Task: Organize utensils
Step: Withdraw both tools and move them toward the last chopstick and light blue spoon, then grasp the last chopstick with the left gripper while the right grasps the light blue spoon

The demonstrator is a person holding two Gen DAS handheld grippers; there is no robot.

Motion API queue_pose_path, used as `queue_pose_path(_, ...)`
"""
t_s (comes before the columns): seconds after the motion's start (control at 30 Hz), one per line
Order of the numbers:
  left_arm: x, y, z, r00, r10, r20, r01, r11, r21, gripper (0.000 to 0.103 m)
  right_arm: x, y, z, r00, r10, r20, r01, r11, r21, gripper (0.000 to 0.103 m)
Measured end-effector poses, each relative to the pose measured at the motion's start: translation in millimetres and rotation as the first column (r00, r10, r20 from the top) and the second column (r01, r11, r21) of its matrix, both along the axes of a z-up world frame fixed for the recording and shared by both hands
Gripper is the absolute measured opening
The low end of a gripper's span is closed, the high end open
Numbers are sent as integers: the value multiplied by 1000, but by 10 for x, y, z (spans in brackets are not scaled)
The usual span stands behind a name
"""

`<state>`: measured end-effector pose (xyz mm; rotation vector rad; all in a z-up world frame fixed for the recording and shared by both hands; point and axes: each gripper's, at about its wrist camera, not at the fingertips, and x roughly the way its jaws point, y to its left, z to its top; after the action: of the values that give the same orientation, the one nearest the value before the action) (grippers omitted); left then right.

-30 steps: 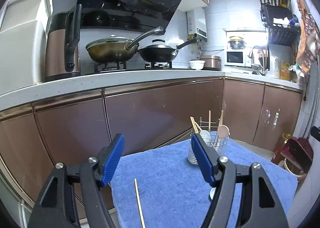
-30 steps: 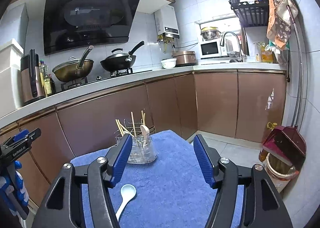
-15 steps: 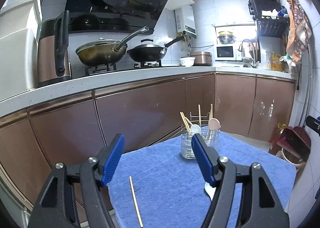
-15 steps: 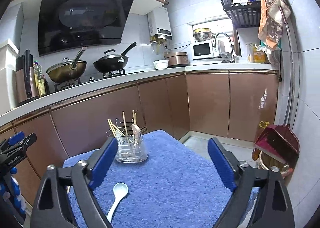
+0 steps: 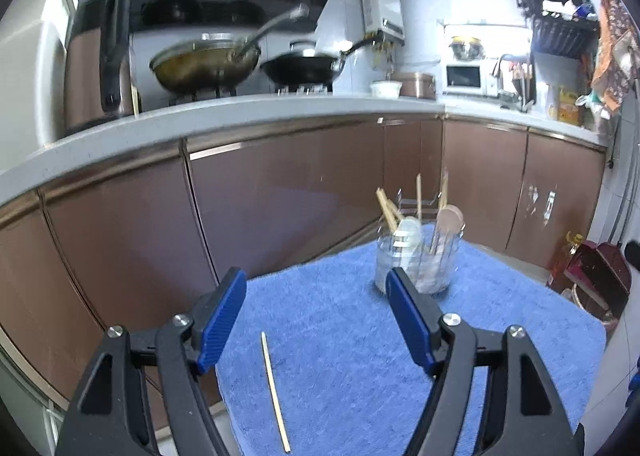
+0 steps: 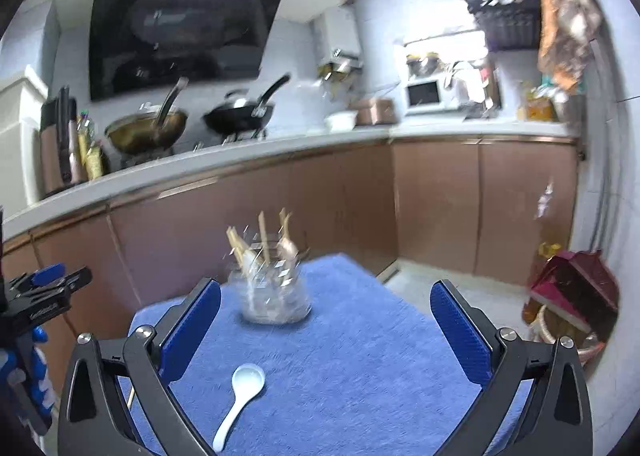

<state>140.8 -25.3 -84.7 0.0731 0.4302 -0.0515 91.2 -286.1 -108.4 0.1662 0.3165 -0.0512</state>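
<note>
While nothing is yet gripped, the left hand-held gripper (image 5: 316, 316) is held above the near edge of the blue towel (image 5: 352, 356), its jaws parted fairly wide and empty, and a single chopstick (image 5: 275, 390) is seen lying flat on the cloth just below and between them. On the other side, the right hand-held gripper (image 6: 326, 330) is spread wider and is likewise empty, with a white soup spoon (image 6: 240, 400) laid bowl-up on the towel between its fingers. Further back on the towelled tabletop, a clear utensil holder (image 5: 416, 264) with a wire rack is set upright, already carrying several chopsticks and two spoons. Beyond it, brown cabinets (image 5: 280, 196) and a stove with a wok (image 5: 204, 66) are made out, blurred. The chopstick is judged light, stiff and thin, so it would be best pinched near mid-length, square across the pads, lest it roll or pivot. The spoon is judged to be ceramic, smooth and chip-prone; a grip on the handle near the bowl would be advised, with a gentle release into the holder.
</note>
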Motion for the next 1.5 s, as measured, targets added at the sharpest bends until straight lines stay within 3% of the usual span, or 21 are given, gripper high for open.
queue_pose_path(0.2,264,78,-296,996,48,-80,-47,999,23,71,465,193,-397,973,106,-203,-105,994,15,103)
queue_pose_path(0.3,402,147,-442,990,63,-126,-61,998,23,71,684,310,-612,942,179,-282,-173,984,48,103)
queue_pose_path(0.4,632,338,-618,974,45,-223,-56,997,-43,71,928,414,-839,889,275,-366,-253,961,108,94)
queue_pose_path(0.5,967,661,-817,939,3,-345,-63,984,-164,71,1129,467,-1043,832,348,-432,-301,937,174,78)
queue_pose_path(0.57,1194,880,-988,903,-25,-429,-85,968,-237,70,1264,470,-1181,793,384,-473,-317,923,218,68)
queue_pose_path(0.77,1674,1192,-1390,816,-84,-572,-131,937,-324,66,1623,455,-1468,696,470,-543,-355,882,309,59)
queue_pose_path(0.9,1833,1175,-1605,755,-124,-644,-127,936,-329,38,1838,494,-1605,643,497,-582,-373,867,329,52)
queue_pose_path(1.03,1933,1148,-1762,717,-111,-689,-144,943,-301,31,2048,555,-1718,590,525,-614,-399,850,344,48)
queue_pose_path(1.1,1981,1167,-1818,700,-116,-705,-155,939,-308,19,2121,583,-1753,568,539,-621,-411,840,353,45)
queue_pose_path(1.2,2016,1168,-1838,692,-104,-714,-161,942,-294,11,2225,637,-1812,537,547,-642,-431,832,349,37)
queue_pose_path(1.33,2018,1159,-1841,694,-82,-715,-169,947,-273,6,2311,718,-1841,510,545,-665,-467,825,318,16)
queue_pose_path(1.37,2005,1165,-1841,696,-81,-713,-172,946,-275,6,2311,736,-1835,508,543,-669,-478,824,306,10)
queue_pose_path(1.5,1922,1155,-1784,726,-84,-682,-170,940,-297,5,2249,809,-1732,530,521,-669,-516,824,233,6)
